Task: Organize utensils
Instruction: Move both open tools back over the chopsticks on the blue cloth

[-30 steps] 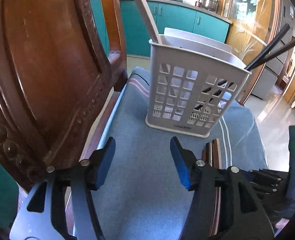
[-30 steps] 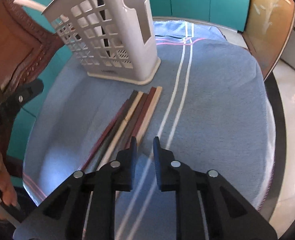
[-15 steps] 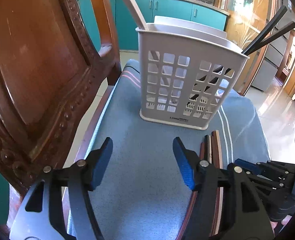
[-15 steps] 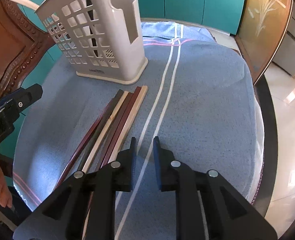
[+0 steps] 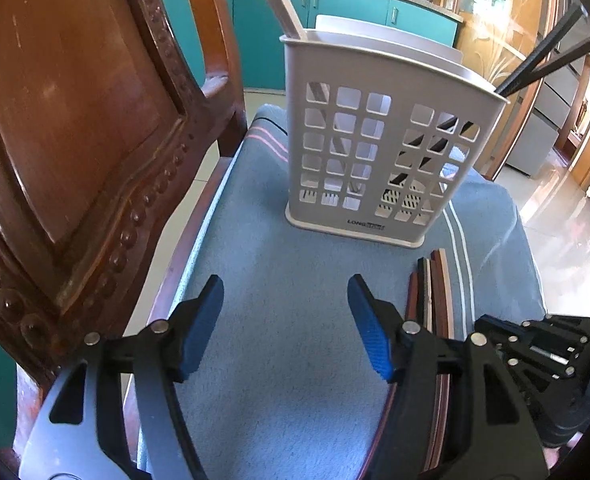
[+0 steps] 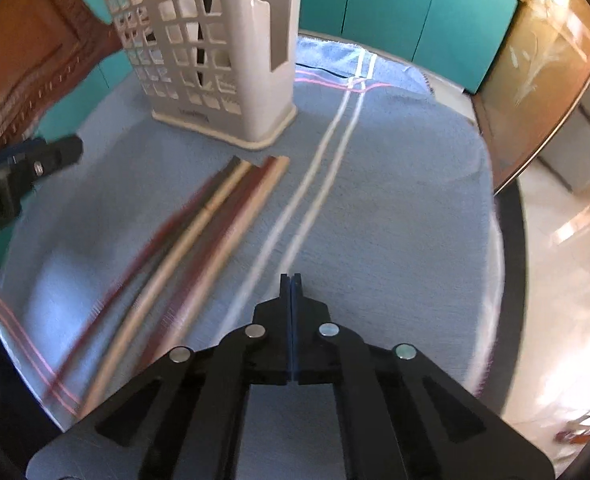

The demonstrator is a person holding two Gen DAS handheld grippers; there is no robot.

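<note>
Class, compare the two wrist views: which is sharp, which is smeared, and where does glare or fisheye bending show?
Left wrist view: sharp, the chair back bowed by the fisheye, glare on the floor. Right wrist view: motion-blurred, the chopsticks smeared into streaks, the floor washed out.

The right gripper (image 6: pixel 291 280) has shut empty; the left gripper (image 5: pixel 285 308) is opening.

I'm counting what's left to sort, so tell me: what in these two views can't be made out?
- Loose chopsticks: right wrist view is motion-blurred, so no reliable count; in the left wrist view the left gripper, its jaws opening, covers their near ends.
- Utensil holder: its grid wall hides most of the contents; the sticks' tops are cut off by the frame edge.
- Right gripper: shut, nothing visible between the pads.
</note>
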